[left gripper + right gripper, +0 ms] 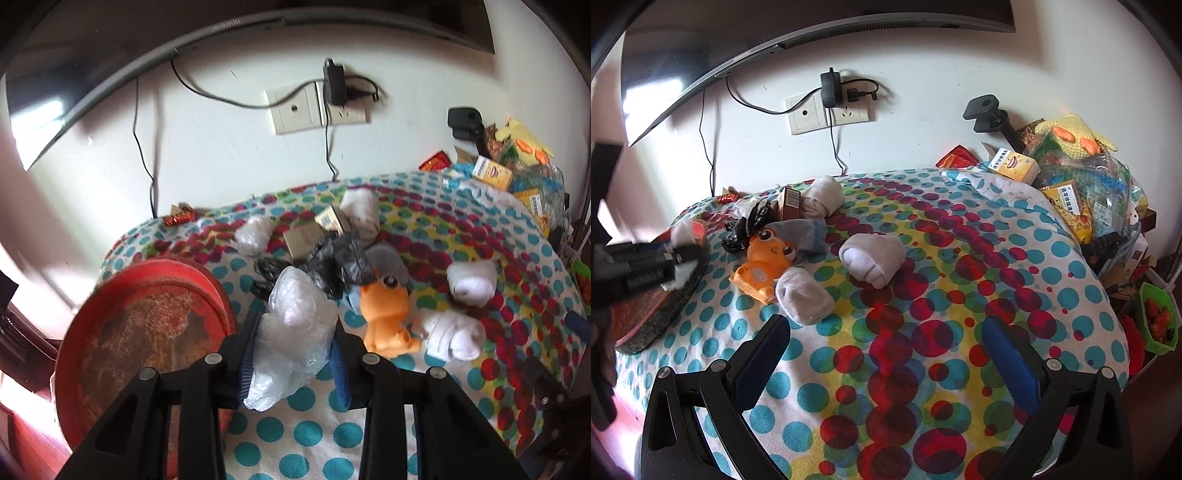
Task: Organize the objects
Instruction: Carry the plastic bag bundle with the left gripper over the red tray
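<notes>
Left gripper [293, 341] pinches a crumpled clear plastic bag [291, 328] above the near-left edge of the dotted cloth [923, 369], beside the round red tray [140, 332]; right gripper [886, 362] spread over bare cloth, rolled socks [871, 258] just beyond.

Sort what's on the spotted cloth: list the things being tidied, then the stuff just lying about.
Being tidied:
clear plastic bag, held in the left gripper
red tray
rolled socks
orange toy
black bag

Lying about:
wall socket
charger
snack pile
</notes>
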Demonstrator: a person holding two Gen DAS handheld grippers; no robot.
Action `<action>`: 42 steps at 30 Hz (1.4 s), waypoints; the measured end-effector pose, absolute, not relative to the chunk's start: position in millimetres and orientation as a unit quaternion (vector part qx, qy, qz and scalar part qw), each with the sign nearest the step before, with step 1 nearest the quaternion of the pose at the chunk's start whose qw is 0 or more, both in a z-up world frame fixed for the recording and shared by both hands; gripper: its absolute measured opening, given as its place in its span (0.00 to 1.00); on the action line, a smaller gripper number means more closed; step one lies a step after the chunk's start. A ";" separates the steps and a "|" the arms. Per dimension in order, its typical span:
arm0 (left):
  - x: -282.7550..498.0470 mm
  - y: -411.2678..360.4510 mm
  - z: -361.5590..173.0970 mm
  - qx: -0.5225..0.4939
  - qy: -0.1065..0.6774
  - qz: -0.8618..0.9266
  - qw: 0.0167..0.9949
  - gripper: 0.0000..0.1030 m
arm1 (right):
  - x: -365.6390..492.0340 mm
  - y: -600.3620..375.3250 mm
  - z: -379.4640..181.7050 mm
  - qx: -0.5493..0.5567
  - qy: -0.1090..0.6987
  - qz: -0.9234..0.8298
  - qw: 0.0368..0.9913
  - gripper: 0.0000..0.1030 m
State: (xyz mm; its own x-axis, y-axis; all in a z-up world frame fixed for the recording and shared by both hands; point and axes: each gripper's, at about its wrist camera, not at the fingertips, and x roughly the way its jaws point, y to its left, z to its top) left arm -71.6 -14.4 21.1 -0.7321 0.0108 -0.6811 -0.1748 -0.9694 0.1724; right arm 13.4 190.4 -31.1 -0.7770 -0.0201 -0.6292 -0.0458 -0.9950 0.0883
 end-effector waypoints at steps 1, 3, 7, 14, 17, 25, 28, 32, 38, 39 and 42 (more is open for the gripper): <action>-70.8 -16.7 26.0 -0.358 0.111 0.926 0.047 0.34 | 13.6 189.8 -31.0 -0.334 0.049 0.941 0.006 1.00; -69.2 -23.1 37.8 -0.347 0.105 0.931 0.041 0.34 | 14.6 188.5 -31.0 -0.333 0.050 0.941 0.004 1.00; -68.6 -38.1 52.7 -0.337 0.096 0.936 0.023 0.34 | 15.3 186.5 -31.2 -0.335 0.051 0.941 0.001 1.00; -70.4 -70.4 63.2 -0.333 0.079 0.940 -0.008 0.34 | 16.7 178.1 -30.2 -0.335 0.041 0.941 -0.006 1.00; -71.8 -84.3 62.1 -0.336 0.074 0.939 -0.026 0.34 | 17.0 177.1 -30.3 -0.336 0.041 0.941 -0.009 1.00; -77.7 -135.7 51.4 -0.351 0.048 0.932 -0.078 0.34 | 16.7 174.5 -31.3 -0.337 0.042 0.941 -0.011 1.00; -79.6 -155.9 45.1 -0.359 0.039 0.927 -0.099 0.34 | 16.5 172.3 -31.5 -0.339 0.039 0.940 -0.013 1.00; -78.8 -181.0 37.0 -0.367 0.036 0.921 -0.122 0.34 | 16.8 171.7 -31.9 -0.339 0.038 0.940 -0.014 1.00; -78.3 -215.2 30.0 -0.375 0.026 0.914 -0.151 0.34 | 15.7 166.5 -38.1 -0.345 0.034 0.938 -0.017 1.00; -78.3 -217.6 30.0 -0.376 0.025 0.914 -0.153 0.34 | 15.4 165.2 -38.8 -0.346 0.031 0.938 -0.017 1.00; -78.1 -230.6 28.7 -0.379 0.021 0.911 -0.164 0.34 | 15.4 162.7 -40.1 -0.347 0.027 0.937 -0.019 1.00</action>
State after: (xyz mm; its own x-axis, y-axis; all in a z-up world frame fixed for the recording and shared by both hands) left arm -78.1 -230.6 28.7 -0.6593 -0.3145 -0.6830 0.2834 -0.9453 0.1617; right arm 15.4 162.7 -40.1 -0.7584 -0.0545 -0.6495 0.0172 -0.9978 0.0637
